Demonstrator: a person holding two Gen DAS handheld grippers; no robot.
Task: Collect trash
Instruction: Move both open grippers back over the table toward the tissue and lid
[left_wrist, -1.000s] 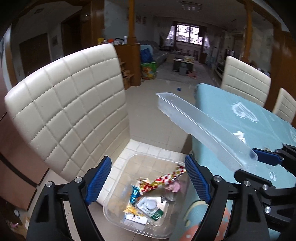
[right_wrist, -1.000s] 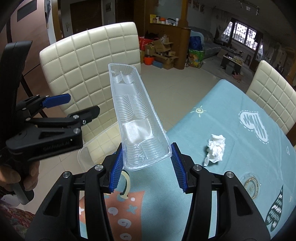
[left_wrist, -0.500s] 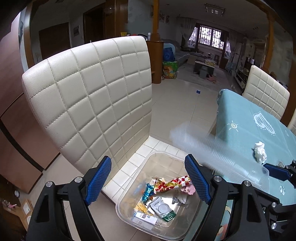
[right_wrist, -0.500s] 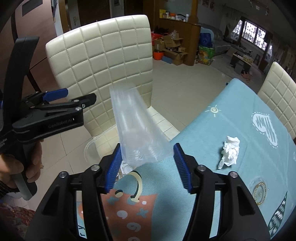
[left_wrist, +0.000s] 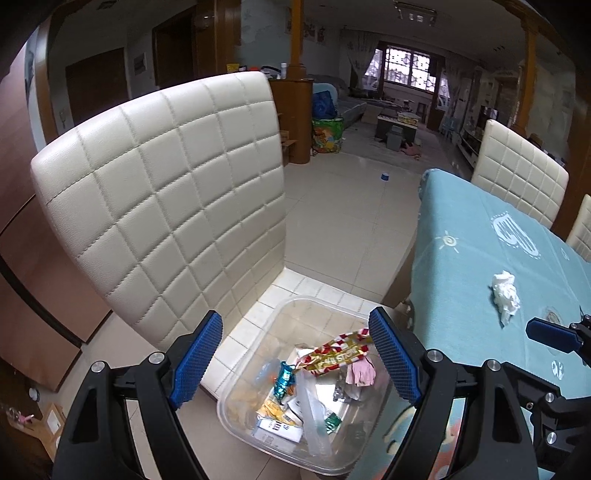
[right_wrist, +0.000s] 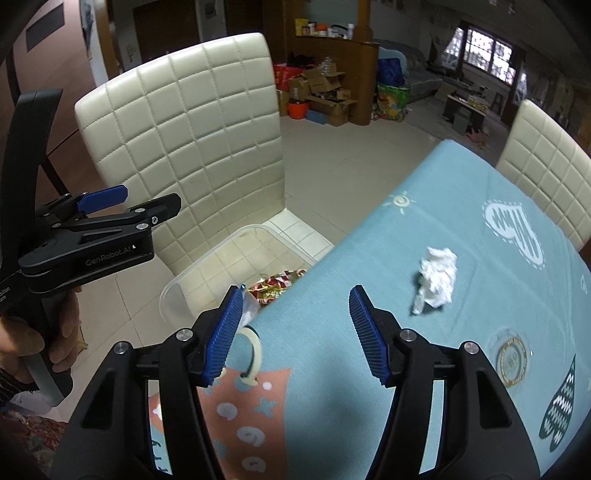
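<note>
A clear plastic bin stands on a cream chair seat beside the table, with several wrappers and a long clear tray lying in it. My left gripper hangs open above the bin, nothing between its pads. My right gripper is open and empty over the table's corner, just right of the bin. A crumpled white tissue lies on the teal tablecloth, ahead and right of the right gripper; it is also in the left wrist view. A hand holds the left gripper at the left.
The quilted cream chair back rises right behind the bin. The table carries a teal cloth with printed patterns. Two more cream chairs stand at its far side. Tiled floor lies between the chair and the table's end.
The clear tray has left the right gripper's jaws and dropped into the bin. The right jaws stand wider than before. The left gripper has stayed over the bin.
</note>
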